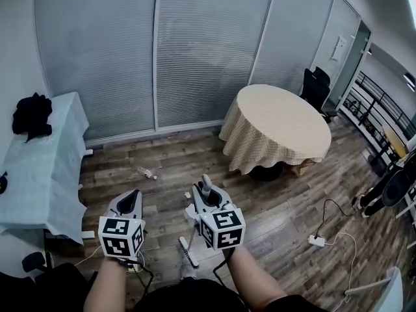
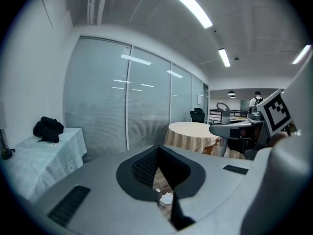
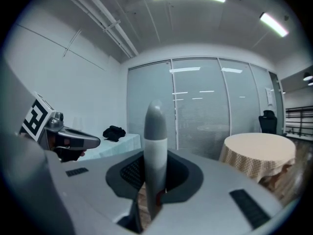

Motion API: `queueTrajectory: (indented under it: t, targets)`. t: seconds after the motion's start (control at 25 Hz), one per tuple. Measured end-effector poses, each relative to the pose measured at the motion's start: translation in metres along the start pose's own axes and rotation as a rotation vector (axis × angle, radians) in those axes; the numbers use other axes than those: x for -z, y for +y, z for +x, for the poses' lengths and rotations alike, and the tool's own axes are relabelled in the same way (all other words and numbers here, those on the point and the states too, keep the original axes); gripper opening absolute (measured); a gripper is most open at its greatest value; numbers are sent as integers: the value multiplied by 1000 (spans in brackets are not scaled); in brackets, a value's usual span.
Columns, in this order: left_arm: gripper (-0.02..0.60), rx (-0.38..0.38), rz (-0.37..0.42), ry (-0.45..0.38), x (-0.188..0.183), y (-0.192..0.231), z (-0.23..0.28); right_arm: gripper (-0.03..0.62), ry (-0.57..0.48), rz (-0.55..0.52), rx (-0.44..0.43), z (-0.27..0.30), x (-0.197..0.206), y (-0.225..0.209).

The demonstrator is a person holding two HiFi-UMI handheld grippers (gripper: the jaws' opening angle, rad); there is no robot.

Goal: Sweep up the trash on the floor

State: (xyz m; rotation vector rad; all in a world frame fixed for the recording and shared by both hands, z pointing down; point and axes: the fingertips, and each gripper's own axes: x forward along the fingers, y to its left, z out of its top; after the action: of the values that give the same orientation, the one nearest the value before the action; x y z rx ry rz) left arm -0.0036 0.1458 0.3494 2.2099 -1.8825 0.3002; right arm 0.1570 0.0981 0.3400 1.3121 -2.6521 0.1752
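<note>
The right gripper (image 1: 205, 199) is clenched on the brush (image 1: 188, 251), whose grey handle stands upright between the jaws. It looks like light, stiff plastic, probably slick, and best gripped high. The left gripper (image 1: 129, 203) is pinched nearly closed, perhaps on a thin dark strip. The trash (image 1: 148, 172), light scraps, lies left of the round table (image 1: 279, 125).

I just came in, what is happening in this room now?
A person holds a gripper in each hand above a wooden floor. The right gripper is shut on a broom handle, with the brush head down by the floor. The left gripper hangs beside it. White trash lies ahead, not yet swept.
</note>
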Motion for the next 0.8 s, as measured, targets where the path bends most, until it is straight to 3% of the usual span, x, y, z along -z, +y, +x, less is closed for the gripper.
queueTrajectory:
  t: [0.4, 0.8]
  targets:
    - [-6, -86, -29, 24, -8, 34, 81, 64, -11, -35, -99, 77, -14, -45]
    - [-6, -108, -50, 52, 0, 77, 132, 64, 11, -79, -152, 165, -22, -49]
